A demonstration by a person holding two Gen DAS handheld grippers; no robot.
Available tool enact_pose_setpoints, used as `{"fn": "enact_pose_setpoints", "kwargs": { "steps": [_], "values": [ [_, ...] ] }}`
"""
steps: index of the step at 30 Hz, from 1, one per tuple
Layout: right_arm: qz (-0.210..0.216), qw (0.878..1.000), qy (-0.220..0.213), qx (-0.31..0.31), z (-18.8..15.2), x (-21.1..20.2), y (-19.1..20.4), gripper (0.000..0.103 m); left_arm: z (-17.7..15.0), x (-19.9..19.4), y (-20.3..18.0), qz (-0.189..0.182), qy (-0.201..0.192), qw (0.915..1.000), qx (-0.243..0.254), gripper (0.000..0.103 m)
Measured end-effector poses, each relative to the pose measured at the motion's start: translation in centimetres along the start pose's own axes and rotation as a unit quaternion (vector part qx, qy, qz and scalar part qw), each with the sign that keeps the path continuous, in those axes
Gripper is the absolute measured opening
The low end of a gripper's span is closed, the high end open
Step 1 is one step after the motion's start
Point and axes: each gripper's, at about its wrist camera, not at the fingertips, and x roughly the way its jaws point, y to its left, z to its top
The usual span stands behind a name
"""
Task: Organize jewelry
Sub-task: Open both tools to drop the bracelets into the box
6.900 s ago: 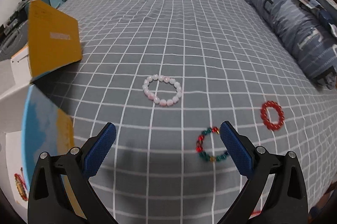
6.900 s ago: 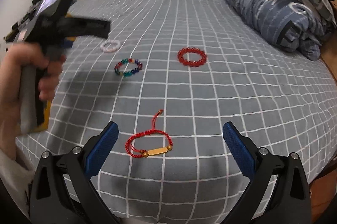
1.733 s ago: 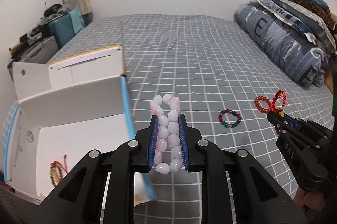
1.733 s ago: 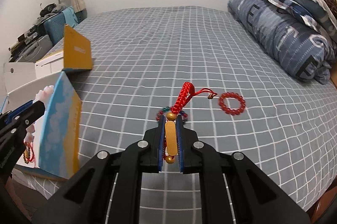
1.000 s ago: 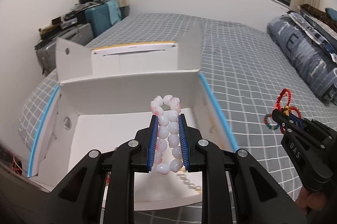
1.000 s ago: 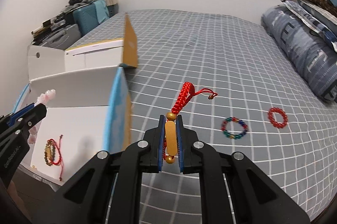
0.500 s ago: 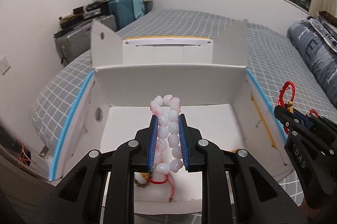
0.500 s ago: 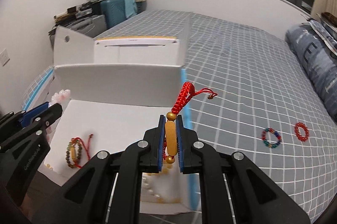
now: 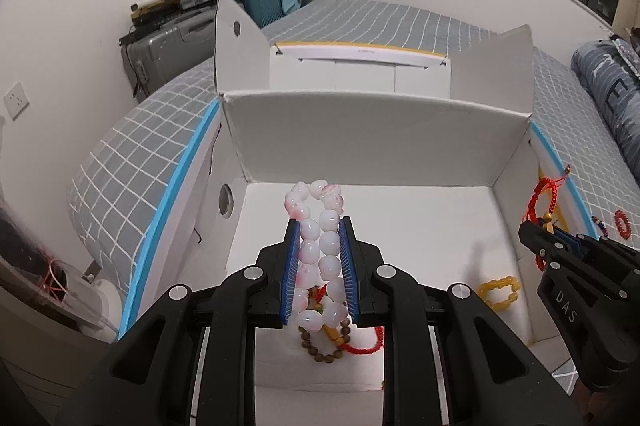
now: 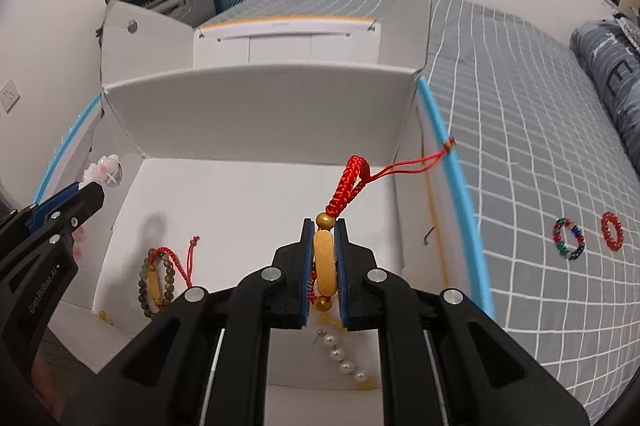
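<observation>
Between my left gripper (image 9: 319,268) pads the pink bead bracelet (image 9: 319,250) is clamped, folded double; the right gripper (image 10: 324,268) is clenched on the gold bar of the red cord bracelet (image 10: 325,262), braid and tail sticking out past the tips. What changed: a second ago both hands were off to the side of the box with the bed in front of them, now both point down into the open white box (image 9: 376,154), so the carry is done and the drop is the step in hand. Grips have not shifted during the move. Below the tips, already on the box floor: a brown bead bracelet with a red cord (image 10: 156,280), a yellow bead bracelet (image 9: 499,291), a short pearl strand (image 10: 340,356). My call: open both jaws here, low enough that the beads don't bounce; the red tail hangs at the blue-edged right wall (image 10: 448,146), so it may snag on the rim. Further out on the grey checked bed (image 10: 520,106), the multicolour bead bracelet (image 10: 568,233) and the red bead bracelet (image 10: 612,230) lie just beside each other, well apart from the box. Two pickups left after this.
</observation>
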Motion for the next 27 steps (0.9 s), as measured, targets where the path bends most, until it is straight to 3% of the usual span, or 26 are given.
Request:
{"fn": "enact_pose_setpoints", "kwargs": {
  "steps": [8, 25, 26, 27],
  "values": [
    [0.0, 1.0, 0.027, -0.003, -0.5, 1.1, 0.5, 0.009, -0.6, 2.2, 0.8, -0.014, 0.041, 0.999, -0.009, 0.02],
    [0.01, 0.999, 0.032, -0.005, -0.4, 1.1, 0.6, 0.015, -0.5, 1.7, 1.2, 0.003, 0.038, 0.9992, -0.012, 0.023],
    [0.01, 0.999, 0.03, -0.007, -0.4, 1.0, 0.6, 0.019, -0.4, 1.6, 1.2, 0.003, 0.037, 0.9992, -0.012, 0.024],
    [0.011, 0.999, 0.029, -0.007, -0.4, 0.8, 0.6, 0.021, -0.4, 1.4, 1.3, 0.005, 0.035, 0.9993, -0.014, 0.031]
  ]
}}
